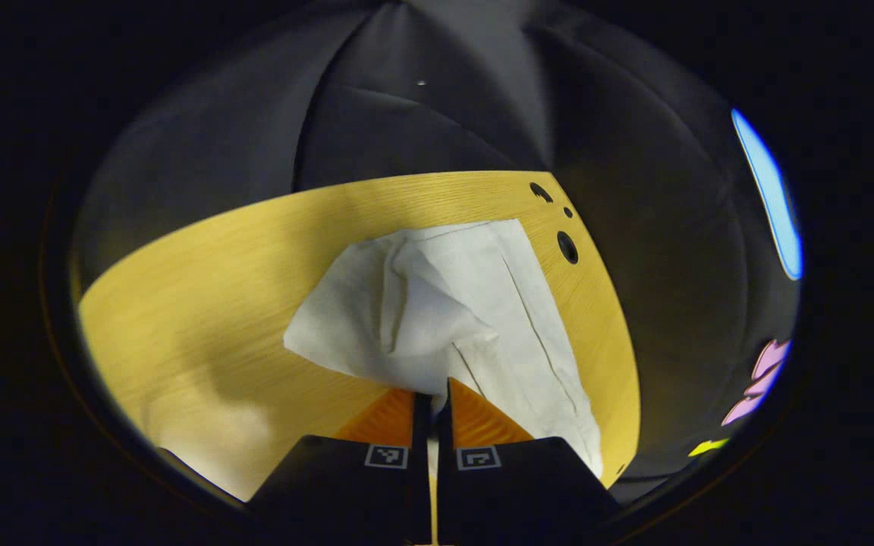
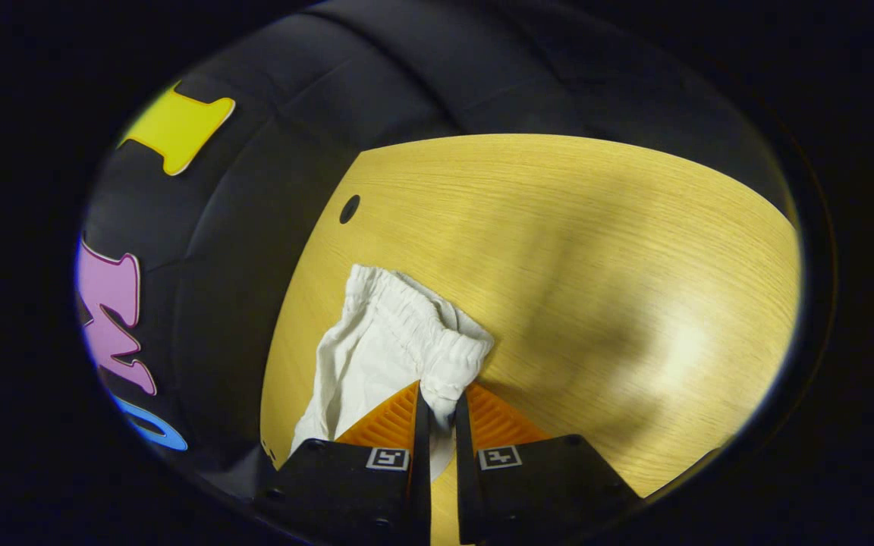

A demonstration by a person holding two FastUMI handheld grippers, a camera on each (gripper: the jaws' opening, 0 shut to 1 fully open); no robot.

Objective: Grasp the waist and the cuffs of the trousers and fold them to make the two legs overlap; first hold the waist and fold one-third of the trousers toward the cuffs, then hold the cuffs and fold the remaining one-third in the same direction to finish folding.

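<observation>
While each claw pinches trousers (image 1: 467,303) — cloth on table (image 2: 596,250).

Table (image 1: 202,288): light wood-grain top, curved edge, several dark round holes (image 1: 567,246) near one edge. White trousers (image 1: 452,303) lie crumpled on it near those holes; gathered elastic waist (image 2: 422,334) bunched up. Rest of the tabletop is bare wood with soft shadows.

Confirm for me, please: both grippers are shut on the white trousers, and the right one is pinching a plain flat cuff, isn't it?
Not quite. In the right gripper view the right gripper is shut on the gathered elastic waistband of the white trousers, not a plain cuff. The left gripper is indeed shut on the fabric above the wooden table.
</observation>
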